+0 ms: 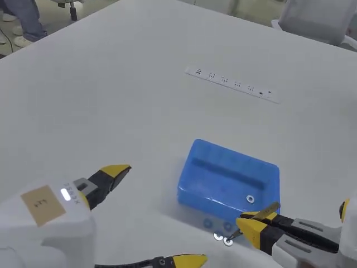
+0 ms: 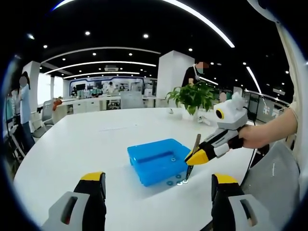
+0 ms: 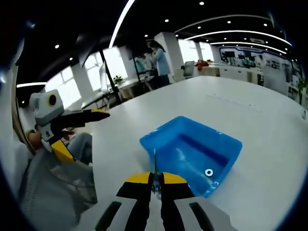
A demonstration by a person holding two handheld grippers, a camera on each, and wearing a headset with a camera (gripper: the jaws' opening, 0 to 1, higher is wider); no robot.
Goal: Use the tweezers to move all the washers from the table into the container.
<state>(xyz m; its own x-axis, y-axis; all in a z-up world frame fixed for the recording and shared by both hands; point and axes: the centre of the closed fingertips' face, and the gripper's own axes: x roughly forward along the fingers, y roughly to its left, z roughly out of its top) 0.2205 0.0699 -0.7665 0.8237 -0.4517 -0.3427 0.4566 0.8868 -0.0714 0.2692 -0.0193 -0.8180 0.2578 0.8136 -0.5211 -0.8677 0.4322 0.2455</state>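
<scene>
The tiny washers (image 1: 223, 238), laid on the table (image 1: 111, 100) just beside the blue container's (image 1: 223, 167) near side, are judged light, hard and slippery, best pinched at the rim by the tweezers (image 1: 233, 237) clamped in the right gripper (image 1: 248, 223), while the left gripper (image 1: 156, 215) is held spread.

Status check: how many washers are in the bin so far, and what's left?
Done: one washer lies inside the blue container. In hand: the right gripper is shut on the tweezers, tips down at the loose washers beside the container's near wall. Left: that small cluster on the table, at least two, exact count unclear. The left gripper is open and holds nothing.
</scene>
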